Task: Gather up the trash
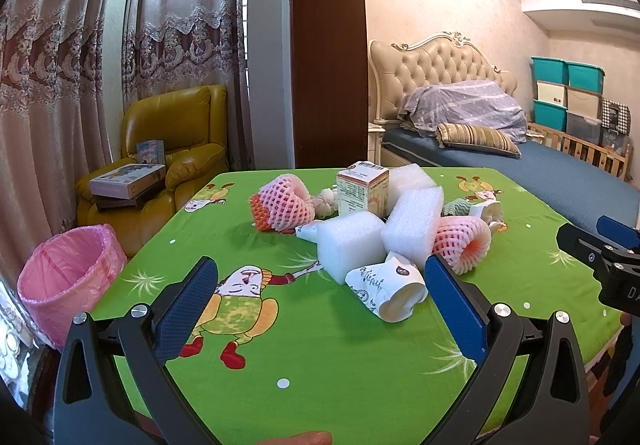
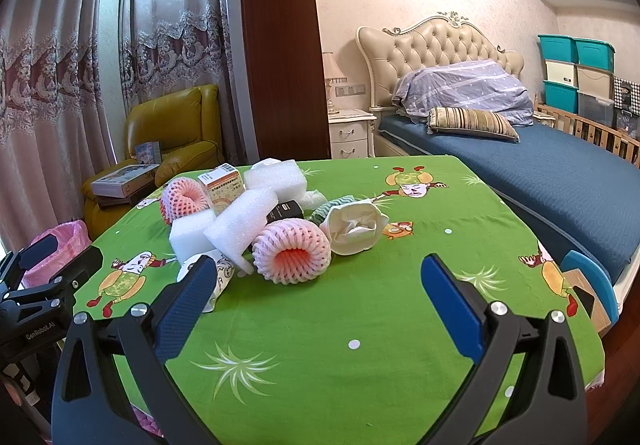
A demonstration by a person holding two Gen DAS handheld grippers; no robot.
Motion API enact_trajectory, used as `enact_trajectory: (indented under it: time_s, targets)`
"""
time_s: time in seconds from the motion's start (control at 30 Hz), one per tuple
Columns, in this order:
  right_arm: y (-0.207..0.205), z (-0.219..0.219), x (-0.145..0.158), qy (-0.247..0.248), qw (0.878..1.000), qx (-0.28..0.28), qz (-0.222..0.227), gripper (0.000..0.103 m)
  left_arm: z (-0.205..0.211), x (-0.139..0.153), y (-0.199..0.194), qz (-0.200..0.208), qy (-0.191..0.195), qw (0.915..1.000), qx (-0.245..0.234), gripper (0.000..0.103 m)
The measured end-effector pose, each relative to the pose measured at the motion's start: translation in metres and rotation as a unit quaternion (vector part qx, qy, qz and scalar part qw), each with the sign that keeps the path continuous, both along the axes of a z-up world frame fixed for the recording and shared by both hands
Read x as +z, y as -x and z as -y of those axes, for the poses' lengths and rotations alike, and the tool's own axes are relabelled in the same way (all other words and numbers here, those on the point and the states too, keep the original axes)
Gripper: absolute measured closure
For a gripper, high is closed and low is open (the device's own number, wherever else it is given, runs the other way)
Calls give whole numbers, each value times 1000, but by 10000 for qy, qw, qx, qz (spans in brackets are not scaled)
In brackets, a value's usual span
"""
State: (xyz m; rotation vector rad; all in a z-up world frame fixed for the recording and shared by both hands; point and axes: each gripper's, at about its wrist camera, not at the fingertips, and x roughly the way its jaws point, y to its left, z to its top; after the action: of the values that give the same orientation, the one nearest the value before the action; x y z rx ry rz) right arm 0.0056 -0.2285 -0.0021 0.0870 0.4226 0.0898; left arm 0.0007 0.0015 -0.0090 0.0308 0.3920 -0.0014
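- Both tools hover empty over the green tablecloth (image 1: 304, 357): left gripper (image 1: 320, 309) and right gripper (image 2: 320, 301) each hold their jaws wide apart.
- The trash sits heaped mid-table: a crushed paper cup (image 1: 386, 291), foam blocks (image 1: 350, 245), pink fruit nets (image 2: 292, 251), a small carton (image 1: 363, 187).
- The pink-lined bin (image 1: 66, 281) stands off the table's left edge.
- Best start, arguably: the left tool straddles the nearest cup, closing gently.
- A dark item (image 2: 285, 211), possibly a box, lies half buried.

Trash pile (image 1: 372, 217) mid-table (image 1: 320, 365); bin (image 1: 64, 281) off table's left; bed (image 1: 560, 173) behind.
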Motion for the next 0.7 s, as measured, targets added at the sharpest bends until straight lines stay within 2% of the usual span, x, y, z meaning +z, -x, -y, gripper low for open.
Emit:
enact_trajectory:
  time_s: [0.43,0.7]
  targets:
    - [-1,4,-2,-1,10000,-43,-41,4,0,3,1,36,39,10000,-80,6]
    - [-12,1,-7,127,9997,-121,-175,4,1,-7,-10,-332,188,9986,-354,6]
